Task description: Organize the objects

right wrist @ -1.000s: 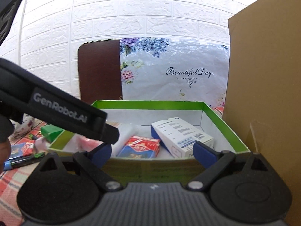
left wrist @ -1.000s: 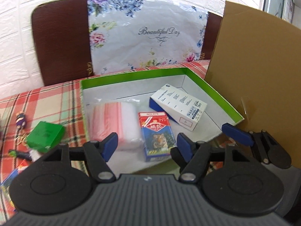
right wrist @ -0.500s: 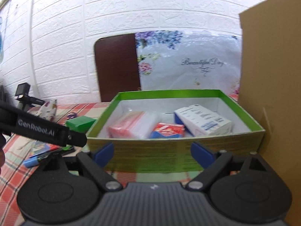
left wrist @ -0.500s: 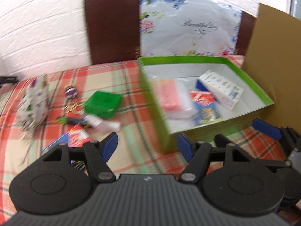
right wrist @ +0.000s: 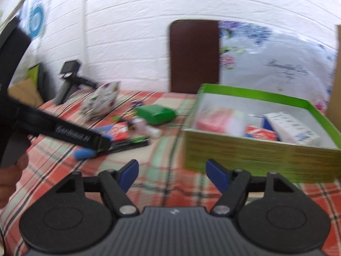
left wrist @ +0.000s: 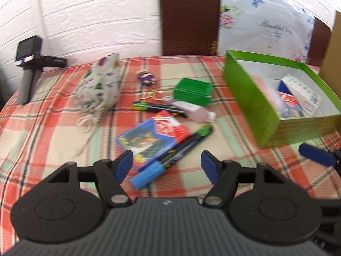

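Note:
My left gripper (left wrist: 167, 168) hangs open over the checked tablecloth, nothing between its blue pads. Just beyond it lie a blue and red card pack (left wrist: 153, 136) and a blue-capped marker (left wrist: 170, 155). Farther back are a pink bottle (left wrist: 191, 111), a second marker (left wrist: 157, 106), a small green box (left wrist: 192, 91), a keychain (left wrist: 147, 79) and a floral pouch (left wrist: 100, 89). The green-walled box (left wrist: 251, 98) at the right holds a pink bag (right wrist: 215, 121), a card pack (right wrist: 262, 133) and a white carton (right wrist: 292, 128). My right gripper (right wrist: 173, 176) is empty, its jaws closing, before that box's front wall (right wrist: 255, 155).
A small camera on a handle (left wrist: 29, 64) stands at the table's far left. A brown chair back (left wrist: 189, 17) with a floral bag (left wrist: 266, 21) is behind the table. Brown cardboard (left wrist: 335, 42) rises at the right. The left tool's black side (right wrist: 64, 131) and a hand (right wrist: 10, 170) cross the right view.
Both views have swung left, from the green box toward the loose things on the cloth. The right gripper's pads have drawn closer together. The left pads stand as before.

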